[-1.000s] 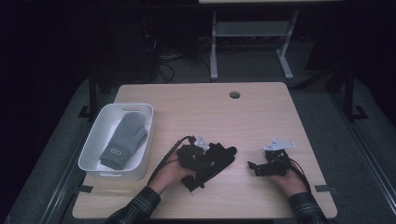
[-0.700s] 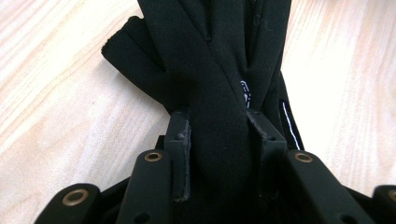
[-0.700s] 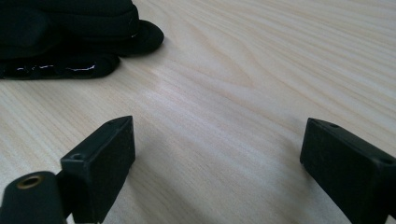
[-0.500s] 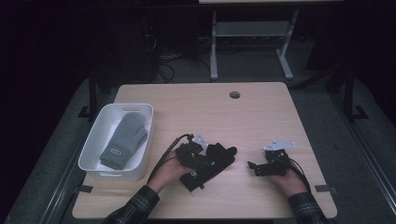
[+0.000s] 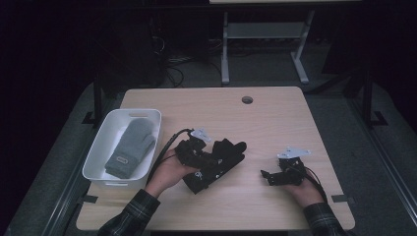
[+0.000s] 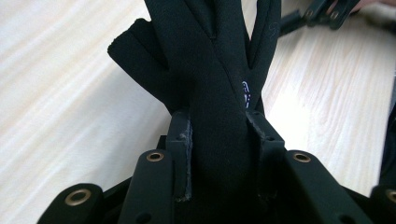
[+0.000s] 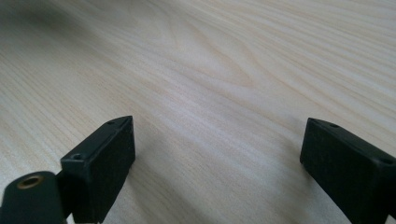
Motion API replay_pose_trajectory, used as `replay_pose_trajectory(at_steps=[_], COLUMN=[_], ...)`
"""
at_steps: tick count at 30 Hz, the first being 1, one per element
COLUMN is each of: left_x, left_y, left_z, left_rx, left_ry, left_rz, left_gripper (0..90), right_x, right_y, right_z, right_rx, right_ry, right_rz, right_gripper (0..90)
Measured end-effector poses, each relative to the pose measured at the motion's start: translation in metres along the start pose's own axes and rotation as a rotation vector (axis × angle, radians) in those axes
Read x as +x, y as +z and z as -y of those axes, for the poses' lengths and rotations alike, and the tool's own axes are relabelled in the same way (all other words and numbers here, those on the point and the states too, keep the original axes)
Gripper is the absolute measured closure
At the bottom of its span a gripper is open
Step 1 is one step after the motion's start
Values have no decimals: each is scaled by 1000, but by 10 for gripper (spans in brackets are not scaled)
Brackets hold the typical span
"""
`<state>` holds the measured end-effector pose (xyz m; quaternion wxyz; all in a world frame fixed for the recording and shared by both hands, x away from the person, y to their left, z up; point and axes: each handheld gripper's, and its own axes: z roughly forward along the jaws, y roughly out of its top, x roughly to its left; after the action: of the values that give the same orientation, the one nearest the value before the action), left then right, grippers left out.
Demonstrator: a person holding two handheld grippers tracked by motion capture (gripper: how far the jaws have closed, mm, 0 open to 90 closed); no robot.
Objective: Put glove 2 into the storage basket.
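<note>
A black glove (image 5: 220,161) lies on the wooden table (image 5: 275,118) near its middle front, fingers pointing to the far right. My left gripper (image 5: 209,160) is shut on it; in the left gripper view the glove (image 6: 219,93) fills the gap between the two jaws and its fingers fan out beyond them. My right gripper (image 5: 268,176) rests low over the table at the front right, open, with bare wood between its jaws in the right gripper view (image 7: 217,154). A grey mitten (image 5: 130,146) lies in the white bin (image 5: 101,147) at the left.
The white bin stands along the table's left edge. A round cable hole (image 5: 247,100) sits near the far edge. Beyond the table stand a grey desk frame (image 5: 263,44) and cables on the dark floor. The right gripper (image 6: 322,11) shows far off in the left gripper view.
My left gripper and the black glove have shifted slightly to the right and away. The right gripper has stayed where it was.
</note>
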<state>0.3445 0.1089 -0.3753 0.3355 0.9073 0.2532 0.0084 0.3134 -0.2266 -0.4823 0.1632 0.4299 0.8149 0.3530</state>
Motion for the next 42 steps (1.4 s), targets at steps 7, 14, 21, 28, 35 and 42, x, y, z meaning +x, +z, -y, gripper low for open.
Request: replay_pose_trajectory(at_steps=[7, 14, 21, 28, 35, 42], left_x=[10, 26, 46, 69, 94, 113], left_y=[-32, -67, -107, -141, -163, -171], left_z=[-6, -4, 9, 35, 67, 93], left_rx=[-27, -48, -85, -98, -87, -57], left_ry=[-12, -48, -108, -187, -266, -342], left_rz=[-40, -79, -142, -223, -298, -352], left_gripper=[659, 659, 659, 659, 659, 658], right_x=[0, 0, 0, 0, 0, 0], right_y=[0, 0, 0, 0, 0, 0], right_z=[0, 0, 0, 0, 0, 0], right_rx=[-1, -1, -1, -3, -3, -4], right_ry=[0, 1, 1, -3, -3, -3], right_rz=[0, 0, 0, 1, 1, 4], right_gripper=[102, 102, 102, 102, 102, 102])
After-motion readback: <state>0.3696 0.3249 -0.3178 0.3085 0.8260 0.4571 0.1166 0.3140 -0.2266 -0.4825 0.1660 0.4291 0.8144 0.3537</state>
